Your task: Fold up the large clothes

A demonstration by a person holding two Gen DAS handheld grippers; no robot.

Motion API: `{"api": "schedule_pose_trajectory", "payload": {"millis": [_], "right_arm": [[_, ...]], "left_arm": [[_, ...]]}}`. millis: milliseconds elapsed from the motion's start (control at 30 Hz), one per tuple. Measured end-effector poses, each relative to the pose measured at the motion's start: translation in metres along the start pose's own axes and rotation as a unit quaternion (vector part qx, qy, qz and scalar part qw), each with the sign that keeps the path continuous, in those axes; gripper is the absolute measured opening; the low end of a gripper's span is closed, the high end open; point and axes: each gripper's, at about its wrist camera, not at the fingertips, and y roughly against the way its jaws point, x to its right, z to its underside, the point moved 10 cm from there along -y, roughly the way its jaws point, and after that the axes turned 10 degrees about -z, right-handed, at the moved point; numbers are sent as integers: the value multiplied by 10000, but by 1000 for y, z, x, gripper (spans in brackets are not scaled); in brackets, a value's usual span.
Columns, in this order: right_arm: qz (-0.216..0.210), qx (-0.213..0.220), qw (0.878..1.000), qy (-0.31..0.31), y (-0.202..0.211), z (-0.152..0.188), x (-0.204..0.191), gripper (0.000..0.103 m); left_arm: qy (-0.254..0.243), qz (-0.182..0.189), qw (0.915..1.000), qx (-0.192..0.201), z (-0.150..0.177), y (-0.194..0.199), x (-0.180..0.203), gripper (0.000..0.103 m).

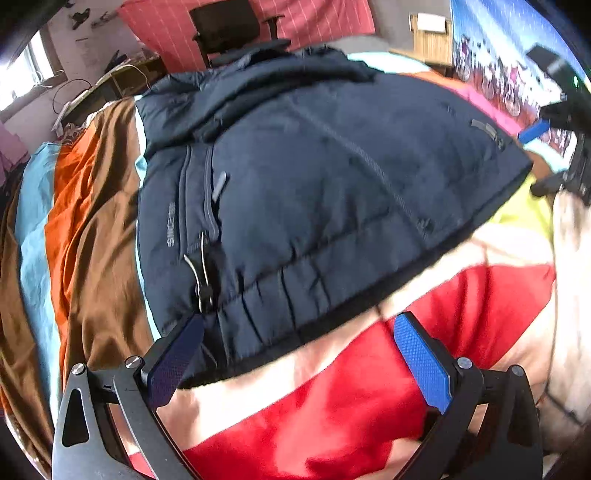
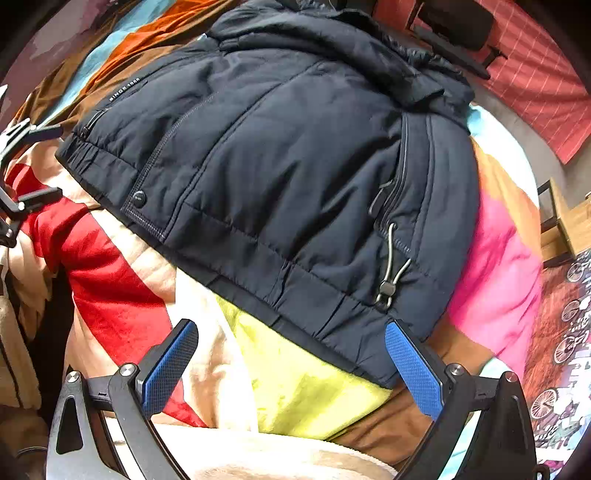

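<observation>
A dark navy puffer jacket (image 1: pixel 314 192) lies flat on a multicoloured bedspread, hem towards me; it also shows in the right wrist view (image 2: pixel 280 158). My left gripper (image 1: pixel 299 354) is open, its blue pads (image 1: pixel 421 365) straddling the hem at the jacket's left corner near a drawcord toggle (image 1: pixel 201 280). My right gripper (image 2: pixel 291 350) is open at the hem's right corner, next to the other toggle (image 2: pixel 386 288). Neither holds the cloth. The right gripper's tip shows in the left wrist view (image 1: pixel 535 131).
The bedspread has red (image 1: pixel 332 406), yellow (image 2: pixel 295 376), pink (image 2: pixel 498 266), orange and brown (image 1: pixel 96 240) patches. A black chair (image 1: pixel 229 29) and a wooden cabinet (image 1: pixel 430 37) stand beyond the bed. A beige blanket (image 2: pixel 258 458) lies at the near edge.
</observation>
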Motion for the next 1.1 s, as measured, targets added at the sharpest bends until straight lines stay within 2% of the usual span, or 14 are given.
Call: {"api": "schedule_pose_trajectory", "payload": {"millis": [233,367,567,667,900,1100], "right_arm": [[-110,-455,9989,-1,-17,5,4,102],[388,-743,9949,555,-25,3,14,102],[570,-1198,9760,1725,-39,19,4,102],[772,-1357,9679,1969,-50,27,5,102],[1442,-1436,9457,2534,-68,24,3,100],[1957,-1289,9236,3035,-75,23,-10,100]], "left_arm": [[-311,-529,9975,-352,17,-30,-5,101],[-330,-741,9961,-337,18,-39,-7,101],[-367,-1186,9921,-154,16,-43,-9,101],[-389,-1350,9901,-60,15,-44,-11,101],[-393,-1647,9854,158,11,-41,-9,101],[-513,-2015,9769,493,4,-36,-10,101]]}}
